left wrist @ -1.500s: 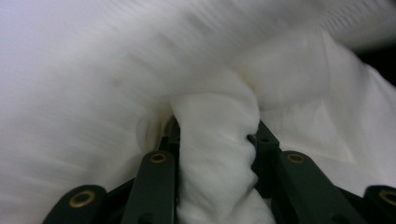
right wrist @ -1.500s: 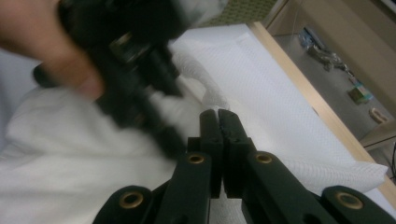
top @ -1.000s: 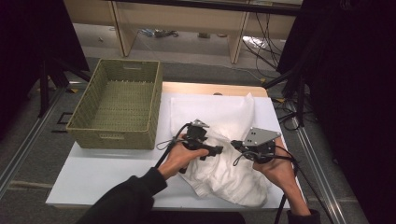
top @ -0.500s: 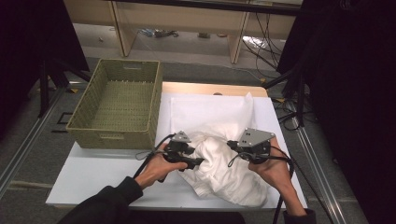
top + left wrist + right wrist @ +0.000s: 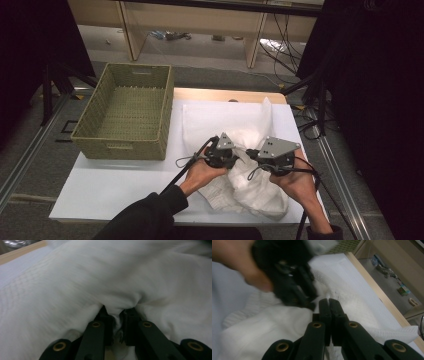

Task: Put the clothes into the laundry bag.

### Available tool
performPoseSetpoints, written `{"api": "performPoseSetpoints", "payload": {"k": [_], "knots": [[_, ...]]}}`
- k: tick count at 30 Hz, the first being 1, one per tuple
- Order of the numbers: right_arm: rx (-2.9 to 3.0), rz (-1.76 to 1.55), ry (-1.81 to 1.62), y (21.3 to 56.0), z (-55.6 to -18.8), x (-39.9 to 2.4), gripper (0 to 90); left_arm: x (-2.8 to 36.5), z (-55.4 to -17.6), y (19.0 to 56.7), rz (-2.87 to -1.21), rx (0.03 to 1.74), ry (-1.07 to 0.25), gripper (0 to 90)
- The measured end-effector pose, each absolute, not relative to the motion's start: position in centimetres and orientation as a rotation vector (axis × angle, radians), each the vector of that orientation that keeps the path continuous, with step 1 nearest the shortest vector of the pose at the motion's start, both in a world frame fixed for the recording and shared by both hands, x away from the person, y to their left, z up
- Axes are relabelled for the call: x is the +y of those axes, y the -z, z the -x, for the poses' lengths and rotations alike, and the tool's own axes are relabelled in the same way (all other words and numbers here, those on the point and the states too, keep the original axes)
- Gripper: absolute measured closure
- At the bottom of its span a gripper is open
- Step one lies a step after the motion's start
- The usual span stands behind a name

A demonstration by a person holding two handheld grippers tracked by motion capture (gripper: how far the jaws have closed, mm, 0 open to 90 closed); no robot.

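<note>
White cloth point(image 5: 125, 277), left gripper point(image 5: 117, 322) fingers newly pinching

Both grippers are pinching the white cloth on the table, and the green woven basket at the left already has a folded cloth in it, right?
Not quite: the basket is empty, as the high view shows. The rest holds. The left gripper has just been closing its fingers on a fold of the white cloth, and the right gripper is shut on that cloth too.

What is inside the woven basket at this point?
The woven basket shows just its bare woven floor. Its near wall hides a strip of floor behind it. The white cloth lies on the table beside it.
</note>
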State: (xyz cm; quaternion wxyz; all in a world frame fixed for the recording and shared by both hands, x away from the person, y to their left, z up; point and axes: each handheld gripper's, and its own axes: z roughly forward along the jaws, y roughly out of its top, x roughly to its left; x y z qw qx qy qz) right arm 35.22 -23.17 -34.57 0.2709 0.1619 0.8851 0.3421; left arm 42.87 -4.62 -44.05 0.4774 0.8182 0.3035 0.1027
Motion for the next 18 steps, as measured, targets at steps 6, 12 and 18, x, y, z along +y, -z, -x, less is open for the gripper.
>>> {"api": "performPoseSetpoints", "payload": {"k": [6,12,18], "knots": [[2.422,-0.432,-0.923,35.3,-34.8,-23.0,90.0,-3.0,-43.3,44.9,-1.997,0.795,-0.183,66.4],[2.415,-0.46,-0.918,35.6,-35.2,-23.4,90.0,1.3,-40.1,43.1,-2.089,0.786,-0.268,34.3],[2.409,-0.464,-0.908,35.6,-35.4,-23.1,90.0,3.7,-40.4,45.0,-2.08,0.855,-0.154,31.3]]}}
